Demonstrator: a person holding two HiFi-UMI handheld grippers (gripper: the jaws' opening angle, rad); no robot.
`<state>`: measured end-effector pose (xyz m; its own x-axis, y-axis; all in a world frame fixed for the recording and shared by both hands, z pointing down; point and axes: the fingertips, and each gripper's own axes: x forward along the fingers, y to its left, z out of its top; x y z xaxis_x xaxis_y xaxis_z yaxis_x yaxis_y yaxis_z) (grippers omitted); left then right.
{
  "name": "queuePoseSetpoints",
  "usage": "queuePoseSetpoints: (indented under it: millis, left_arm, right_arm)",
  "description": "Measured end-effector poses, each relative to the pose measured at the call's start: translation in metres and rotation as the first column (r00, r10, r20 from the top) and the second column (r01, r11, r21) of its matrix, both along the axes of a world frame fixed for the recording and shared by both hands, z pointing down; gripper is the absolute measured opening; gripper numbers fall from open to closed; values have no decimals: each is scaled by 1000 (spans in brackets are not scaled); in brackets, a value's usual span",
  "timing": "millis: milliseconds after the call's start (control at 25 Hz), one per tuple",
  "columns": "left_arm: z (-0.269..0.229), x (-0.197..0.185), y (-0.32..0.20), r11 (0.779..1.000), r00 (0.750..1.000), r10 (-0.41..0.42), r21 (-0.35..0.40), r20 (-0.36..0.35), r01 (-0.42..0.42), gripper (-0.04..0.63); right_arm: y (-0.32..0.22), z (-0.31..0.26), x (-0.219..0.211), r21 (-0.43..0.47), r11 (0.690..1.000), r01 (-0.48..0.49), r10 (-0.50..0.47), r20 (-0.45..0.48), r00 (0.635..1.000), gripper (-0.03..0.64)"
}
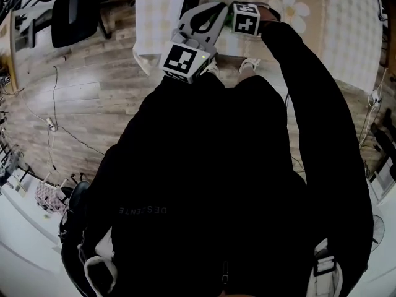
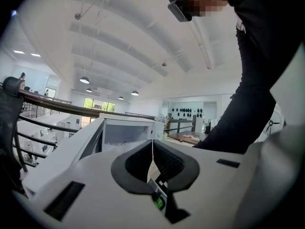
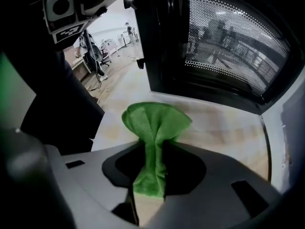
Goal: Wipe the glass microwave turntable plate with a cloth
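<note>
Black office chair [image 1: 74, 14] on wood floor [image 1: 80, 98]; pendant lamps [image 2: 85, 79] under ceiling [image 2: 119, 32].

Pale wood-plank floor [image 1: 80, 98] spreads left, a black office chair [image 1: 75, 14] at its far end, a thin cable [image 1: 62, 129] trailing across; overhead a white ribbed ceiling [image 2: 133, 42] carries pendant lamps [image 2: 84, 79], bright windows [image 2: 90, 103] far off

The person wears a black long-sleeved top [image 1: 204, 166] with small pale lettering [image 1: 143, 210] across the front (back to front in the head view) and white shoes [image 1: 249, 64]. The left gripper [image 2: 152, 149] has a pale grey shell, with black ribbed pads [image 2: 167, 159] lining its jaws. The right gripper [image 3: 151, 147] is built alike. Behind each gripper's jaws sits a white cube [image 1: 184, 59] printed with black square markers; the left one shows a small green light.
</note>
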<state>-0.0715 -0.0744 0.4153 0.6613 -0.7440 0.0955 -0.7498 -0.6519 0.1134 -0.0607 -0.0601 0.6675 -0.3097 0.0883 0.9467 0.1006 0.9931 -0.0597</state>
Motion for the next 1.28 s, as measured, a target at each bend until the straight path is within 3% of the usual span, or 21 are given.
queuePoseSetpoints:
  millis: [440,640,760,840,960,1160,1280]
  left_arm:
    - [-2,1,-3,999,999,44,5,-7,-44,21]
    - [-4,6,-9,999,999,45,-5,-14,-45,21]
    - [-7,8,-12,999,999,46,-2,-14,-46,21]
    - [-9,10,-14,999,999,46,1,-12,-46,21]
    - [-11,12,-17,999,999,36,2,-8,-36,21]
    - [-13,17,-26,1000,1000,21,1,-3,-21,23]
    - [-8,21,-31,1000,1000,15,-10,5,-15,22]
  right_arm:
    - [48,1,2,-119,993,16,-21,-37,999,129]
    - [79,-6,14,-254,963,87,-107,-64,992,130]
    - [81,-16,22,-293,954,62,-86,-71,994,131]
    - [65,-22,28,-258,965,43,-63,-69,996,132]
    - [25,-29,36,-136,990,35,-42,-52,998,132]
    - [-1,-41,71,-170,985,-36,12,-139,990,133]
    - [-52,-47,73,7,1000,5,-4,-106,994,135]
